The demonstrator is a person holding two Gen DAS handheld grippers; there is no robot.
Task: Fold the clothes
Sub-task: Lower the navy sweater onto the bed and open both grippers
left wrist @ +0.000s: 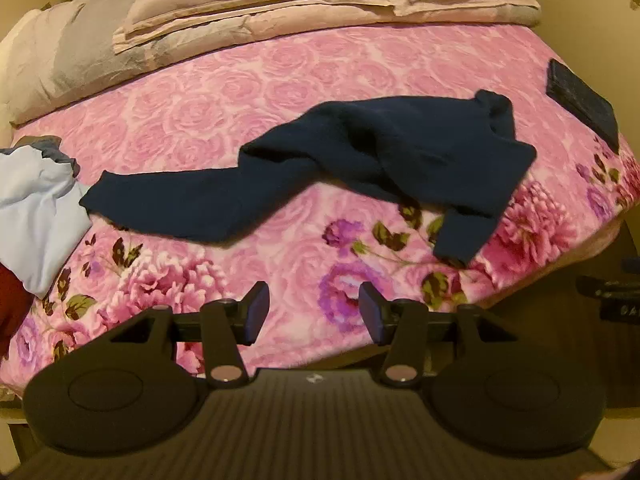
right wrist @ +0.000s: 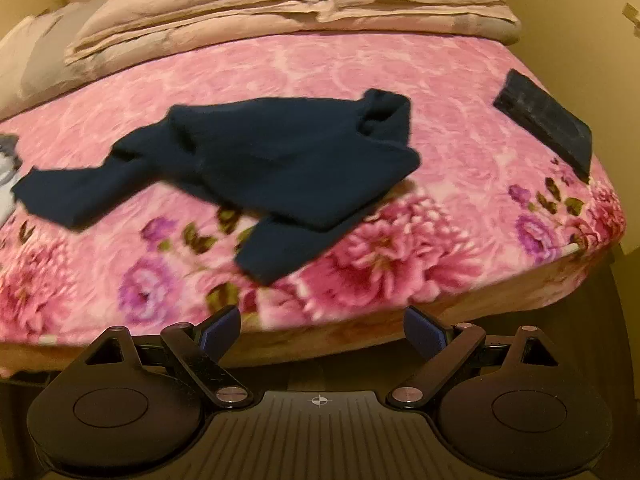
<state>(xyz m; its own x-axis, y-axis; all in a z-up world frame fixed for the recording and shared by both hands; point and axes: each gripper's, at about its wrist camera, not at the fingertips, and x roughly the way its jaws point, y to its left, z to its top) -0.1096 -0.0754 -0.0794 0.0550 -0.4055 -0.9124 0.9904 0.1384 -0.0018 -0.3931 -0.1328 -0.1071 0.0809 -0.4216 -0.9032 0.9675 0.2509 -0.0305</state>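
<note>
Left gripper [left wrist: 314, 312]: jaws parted, empty, over the near bed edge.
Right gripper [right wrist: 322, 330]: wider apart, empty.
Navy sweater [left wrist: 360, 168]: rumpled ahead on the pink floral blanket [left wrist: 240, 92], long axis left-right; cuff [right wrist: 268, 254] nearest right gripper.

left wrist view: looked steeply down from above the near edge of the pink floral blanket [left wrist: 248, 92], facing the folded bedding [left wrist: 256, 4] at the far end | right wrist view: same facing, set further right, nearer the bed's corner | shared: navy garment [left wrist: 360, 160], dark flat object [right wrist: 548, 120], bedding
</note>
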